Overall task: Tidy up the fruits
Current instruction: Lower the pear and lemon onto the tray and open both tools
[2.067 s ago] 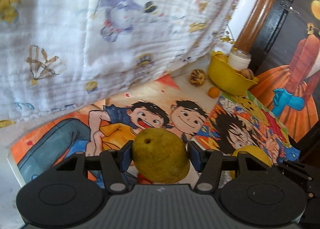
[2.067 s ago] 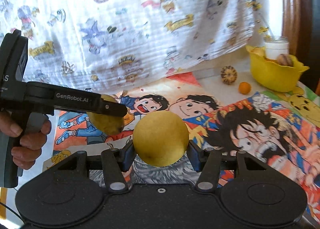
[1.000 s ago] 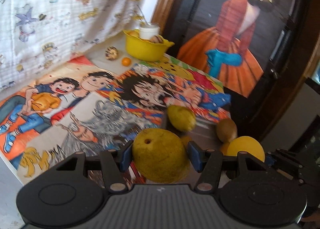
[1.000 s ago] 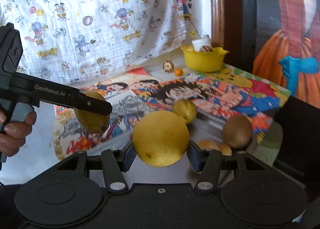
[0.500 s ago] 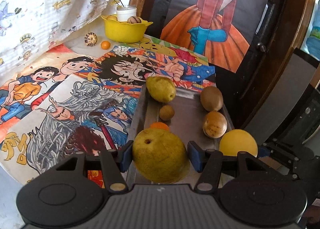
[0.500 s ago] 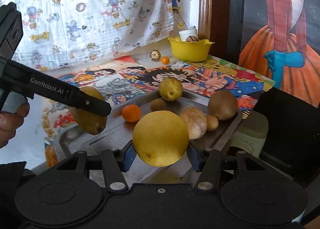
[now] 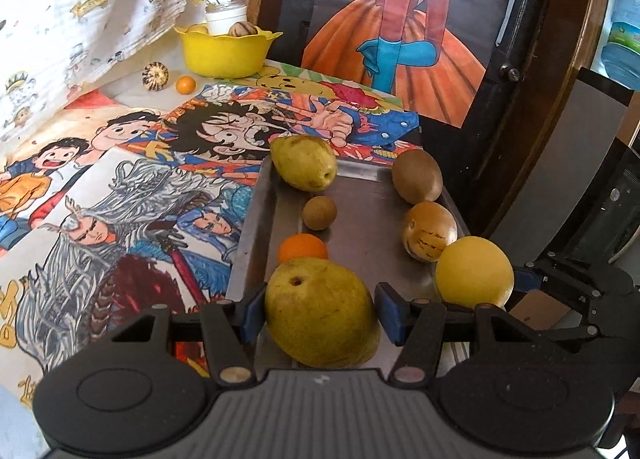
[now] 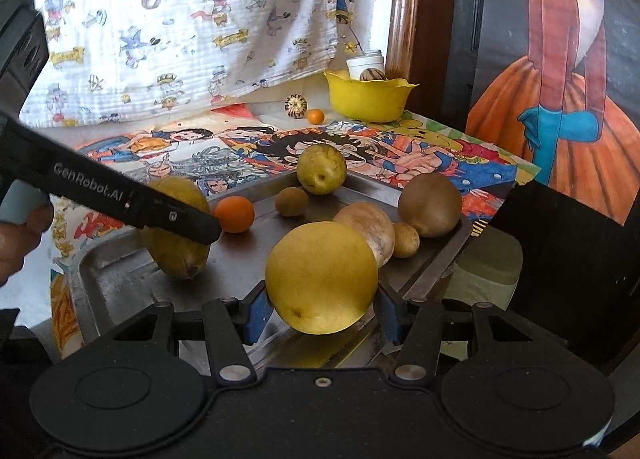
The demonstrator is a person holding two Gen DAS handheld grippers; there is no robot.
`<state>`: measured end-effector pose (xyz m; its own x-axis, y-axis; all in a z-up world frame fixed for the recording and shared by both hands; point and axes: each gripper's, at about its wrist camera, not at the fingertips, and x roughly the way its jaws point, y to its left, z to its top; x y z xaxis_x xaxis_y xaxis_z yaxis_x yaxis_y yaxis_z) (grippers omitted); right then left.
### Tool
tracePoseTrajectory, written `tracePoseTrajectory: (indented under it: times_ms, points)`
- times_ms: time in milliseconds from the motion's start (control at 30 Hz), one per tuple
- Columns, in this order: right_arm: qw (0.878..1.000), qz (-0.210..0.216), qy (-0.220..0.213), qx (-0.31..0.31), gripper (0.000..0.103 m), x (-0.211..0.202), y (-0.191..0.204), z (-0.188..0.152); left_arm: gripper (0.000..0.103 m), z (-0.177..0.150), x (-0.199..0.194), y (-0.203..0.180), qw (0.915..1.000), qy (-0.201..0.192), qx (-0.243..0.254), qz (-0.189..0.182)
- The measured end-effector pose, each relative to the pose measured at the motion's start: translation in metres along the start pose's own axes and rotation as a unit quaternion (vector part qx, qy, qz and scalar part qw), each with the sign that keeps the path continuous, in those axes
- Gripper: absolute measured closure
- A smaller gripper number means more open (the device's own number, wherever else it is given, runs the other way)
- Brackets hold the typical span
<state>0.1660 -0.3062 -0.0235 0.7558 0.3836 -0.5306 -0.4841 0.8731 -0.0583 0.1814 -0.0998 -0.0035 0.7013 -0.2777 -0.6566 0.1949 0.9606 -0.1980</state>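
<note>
My left gripper [image 7: 320, 313] is shut on a large green-yellow pear [image 7: 316, 295] and holds it just above the near end of a metal tray [image 7: 360, 227]. My right gripper [image 8: 322, 305] is shut on a round yellow fruit [image 8: 322, 275] over the tray's near right edge [image 8: 436, 271]. That fruit [image 7: 474, 273] also shows in the left wrist view. In the right wrist view the left gripper [image 8: 188, 223] holds the pear [image 8: 176, 243] low over the tray. On the tray lie a pear [image 7: 304, 163], an orange [image 7: 303, 247], a kiwi [image 7: 417, 175] and brown fruits.
A cartoon-printed mat [image 7: 132, 187] covers the table left of the tray. At the back stand a yellow bowl [image 7: 226, 51] with a white jar, a striped fruit [image 7: 155, 76] and a small orange [image 7: 185, 85]. A printed cloth hangs behind; a dark door stands right.
Both grippers swung from the cloth side toward the tray and sank closer to it, each still holding its fruit. The tray and its fruits now fill both views.
</note>
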Motion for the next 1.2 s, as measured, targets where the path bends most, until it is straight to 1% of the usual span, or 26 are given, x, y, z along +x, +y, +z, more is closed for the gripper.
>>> tracePoseTrajectory:
  times_ms: [233,367,433,633,733,933,1033,1100,1133,1200]
  points:
    - [1.000,-0.006,-0.001,-0.015,0.046,0.004,0.008,-0.004,0.042,0.001,0.006,0.004,1.0000,-0.002,0.001,-0.008]
    - [1.000,-0.007,-0.002,-0.007,0.046,0.005,0.007,-0.004,0.040,0.001,0.005,0.008,0.9999,0.001,-0.008,-0.011]
    - [1.000,-0.010,-0.003,-0.006,0.046,0.005,0.008,-0.005,0.040,0.000,0.003,0.009,0.9999,-0.003,-0.013,-0.007]
    - [1.000,-0.014,-0.010,0.003,0.038,-0.001,0.011,-0.005,0.037,0.000,-0.003,0.013,0.9998,-0.007,-0.021,-0.003]
    - [1.000,-0.015,-0.012,0.006,0.037,-0.005,0.012,-0.007,0.036,-0.002,-0.005,0.013,0.9997,-0.005,-0.024,-0.004]
    - [1.000,-0.018,-0.017,0.005,0.029,-0.015,0.018,-0.008,0.028,-0.005,-0.015,0.017,0.9991,-0.015,-0.041,-0.004]
    - [0.999,-0.020,-0.020,0.021,0.023,-0.021,0.019,-0.009,0.023,-0.006,-0.021,0.020,0.9988,-0.021,-0.044,0.000]
    - [0.999,-0.021,-0.019,0.031,0.020,-0.025,0.021,-0.010,0.019,-0.009,-0.027,0.021,0.9986,-0.028,-0.045,0.007]
    - [0.999,-0.022,-0.019,0.036,0.018,-0.028,0.022,-0.010,0.018,-0.010,-0.031,0.022,0.9985,-0.031,-0.044,0.012]
    - [0.999,-0.024,-0.018,0.044,0.012,-0.034,0.024,-0.010,0.012,-0.013,-0.037,0.024,0.9981,-0.036,-0.046,0.021]
